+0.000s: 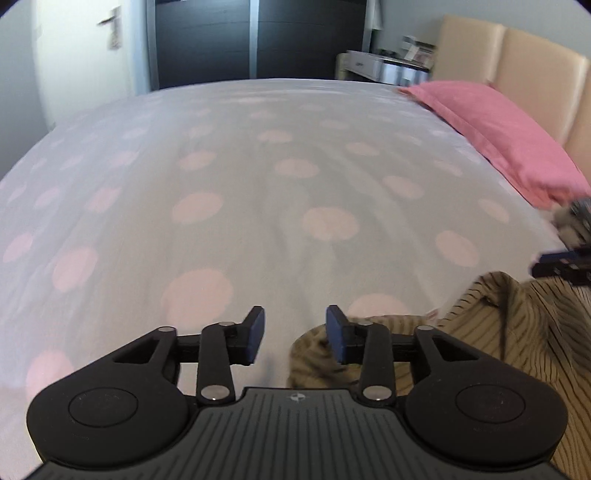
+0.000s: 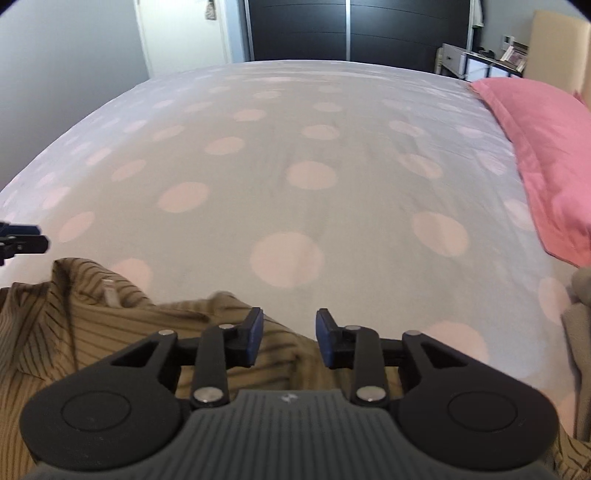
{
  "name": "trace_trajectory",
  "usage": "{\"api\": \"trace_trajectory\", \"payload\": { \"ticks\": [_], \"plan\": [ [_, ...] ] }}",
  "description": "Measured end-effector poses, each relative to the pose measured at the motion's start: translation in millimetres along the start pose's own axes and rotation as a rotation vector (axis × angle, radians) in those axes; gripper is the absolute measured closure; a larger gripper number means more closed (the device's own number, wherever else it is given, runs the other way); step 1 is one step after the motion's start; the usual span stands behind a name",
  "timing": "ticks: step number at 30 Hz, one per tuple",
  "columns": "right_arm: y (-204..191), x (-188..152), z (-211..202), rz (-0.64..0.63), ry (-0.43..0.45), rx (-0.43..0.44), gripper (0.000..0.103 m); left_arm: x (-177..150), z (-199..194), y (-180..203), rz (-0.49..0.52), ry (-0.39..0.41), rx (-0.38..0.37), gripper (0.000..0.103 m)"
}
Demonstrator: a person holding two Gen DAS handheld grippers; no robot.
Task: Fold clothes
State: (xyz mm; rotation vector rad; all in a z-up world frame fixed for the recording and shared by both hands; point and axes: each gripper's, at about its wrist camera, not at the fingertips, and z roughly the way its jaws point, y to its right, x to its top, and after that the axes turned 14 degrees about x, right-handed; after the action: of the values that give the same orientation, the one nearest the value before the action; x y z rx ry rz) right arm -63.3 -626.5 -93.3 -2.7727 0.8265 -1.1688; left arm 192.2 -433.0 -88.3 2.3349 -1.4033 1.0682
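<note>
Both the left gripper [image 1: 295,338] and right gripper [image 2: 289,338] hover parted and empty above a striped shirt [image 2: 92,314], crumpled on the bed [image 1: 258,166], its lower part hidden beneath them.

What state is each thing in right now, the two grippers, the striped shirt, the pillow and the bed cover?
Left gripper: open, fingers apart, holding nothing, over the shirt's edge.
Right gripper: open, holding nothing, above the shirt.
Striped shirt: unfolded, rumpled, lying on the bed.
Pink pillow: lying flat by the headboard.
Dotted bed cover: spread out, lightly creased.
Wardrobe doors: shut.
</note>
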Motion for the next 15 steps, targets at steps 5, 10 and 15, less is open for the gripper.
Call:
{"api": "trace_trajectory", "payload": {
  "ticks": [5, 10, 15],
  "plan": [
    [-24, 12, 31, -0.044, -0.092, -0.034, 0.054, 5, 26, 49, 0.274, -0.111, 0.013, 0.062],
    [-28, 7, 50, -0.046, -0.173, -0.09, 0.073, -7, 43, 61, 0.334, -0.127, 0.055, 0.091],
    [-17, -1, 30, -0.001, -0.098, -0.101, 0.099, -6, 32, 44, 0.192, -0.093, 0.061, 0.103]
  ]
}}
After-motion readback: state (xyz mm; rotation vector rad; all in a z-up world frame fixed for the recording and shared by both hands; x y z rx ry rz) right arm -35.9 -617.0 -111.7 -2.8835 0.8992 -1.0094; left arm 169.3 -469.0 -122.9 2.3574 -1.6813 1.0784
